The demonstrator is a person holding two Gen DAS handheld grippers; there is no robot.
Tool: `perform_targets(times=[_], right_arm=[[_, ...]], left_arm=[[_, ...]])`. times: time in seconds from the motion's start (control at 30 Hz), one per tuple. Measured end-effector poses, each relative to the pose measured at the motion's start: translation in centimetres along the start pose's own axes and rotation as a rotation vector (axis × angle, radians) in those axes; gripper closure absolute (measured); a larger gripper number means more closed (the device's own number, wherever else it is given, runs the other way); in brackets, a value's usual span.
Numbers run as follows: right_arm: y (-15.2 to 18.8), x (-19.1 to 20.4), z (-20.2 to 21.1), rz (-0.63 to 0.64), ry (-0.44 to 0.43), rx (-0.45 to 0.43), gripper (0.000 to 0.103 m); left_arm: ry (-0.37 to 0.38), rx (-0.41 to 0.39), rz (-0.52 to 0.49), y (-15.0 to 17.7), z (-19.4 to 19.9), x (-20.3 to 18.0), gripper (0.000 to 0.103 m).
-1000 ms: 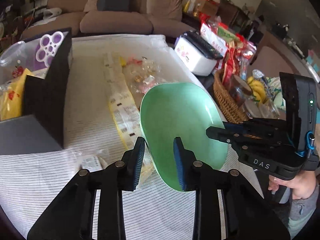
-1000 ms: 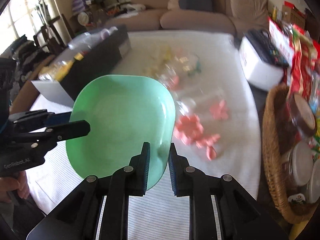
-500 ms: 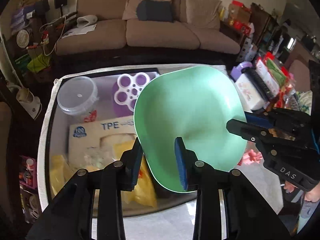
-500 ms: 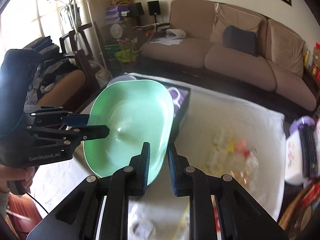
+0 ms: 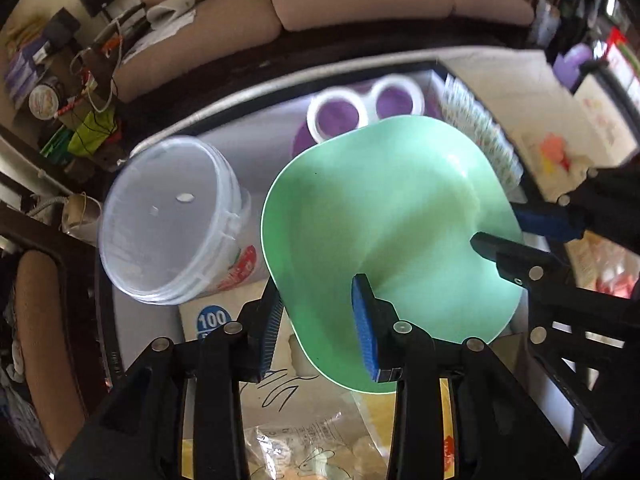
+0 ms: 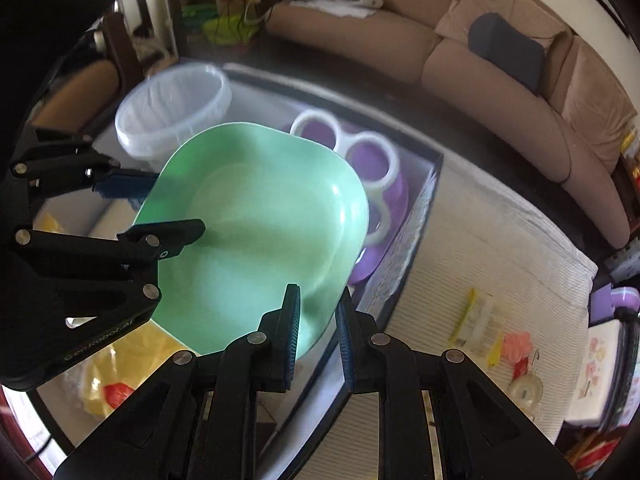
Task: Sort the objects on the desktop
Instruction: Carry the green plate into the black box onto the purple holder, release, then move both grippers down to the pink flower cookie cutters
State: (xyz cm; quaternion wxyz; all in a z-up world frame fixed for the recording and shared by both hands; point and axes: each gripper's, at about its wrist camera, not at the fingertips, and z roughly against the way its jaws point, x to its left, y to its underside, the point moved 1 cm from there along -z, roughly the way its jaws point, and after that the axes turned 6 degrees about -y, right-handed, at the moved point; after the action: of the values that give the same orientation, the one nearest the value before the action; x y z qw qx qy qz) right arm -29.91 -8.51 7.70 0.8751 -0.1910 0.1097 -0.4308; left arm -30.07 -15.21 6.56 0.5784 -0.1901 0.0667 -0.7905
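Note:
A green plate hangs tilted over the open black storage box; it also shows in the right wrist view. My left gripper is shut on the plate's near rim. My right gripper is shut on the opposite rim, and shows at the right of the left wrist view. Inside the box lie a clear plastic tub, a purple and white ring tray, a carton marked 100 and yellow packets.
A white striped cloth covers the table right of the box, with small pink and yellow wrapped items on it. A beige sofa stands behind. A white box sits at the far right.
Both grippers carried the plate from above the table over the box and lower into it. The tub and ring tray now look larger and closer.

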Motion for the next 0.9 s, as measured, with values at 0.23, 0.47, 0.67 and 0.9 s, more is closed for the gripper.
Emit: perform_targets(times=[0.23,0.47,0.67,0.9], right_arm=[[-0.7,1.1,-0.4,0.098,0.044,0.153,0.080],[-1.9,0.1,2.2,0.101,0.094,0.087,0.075],[-2.0,-1.1,3.4,0.059,0.078,0.030,0.072],[3.6,-2.2,8.6,-0.016,-0.049,-0.073,0.049]], left_arm=[[0.027,0.085,0.003,1.3,-1.9,-0.3,0.069],[0.036,0.035,0.056,1.4,0.3,0.7,0.068],[0.039,-0.011,0.090,1.8,1.7,2.0,0.067],[0.147,-0.155,0.098,6.2,7.7,0.7,0.018]])
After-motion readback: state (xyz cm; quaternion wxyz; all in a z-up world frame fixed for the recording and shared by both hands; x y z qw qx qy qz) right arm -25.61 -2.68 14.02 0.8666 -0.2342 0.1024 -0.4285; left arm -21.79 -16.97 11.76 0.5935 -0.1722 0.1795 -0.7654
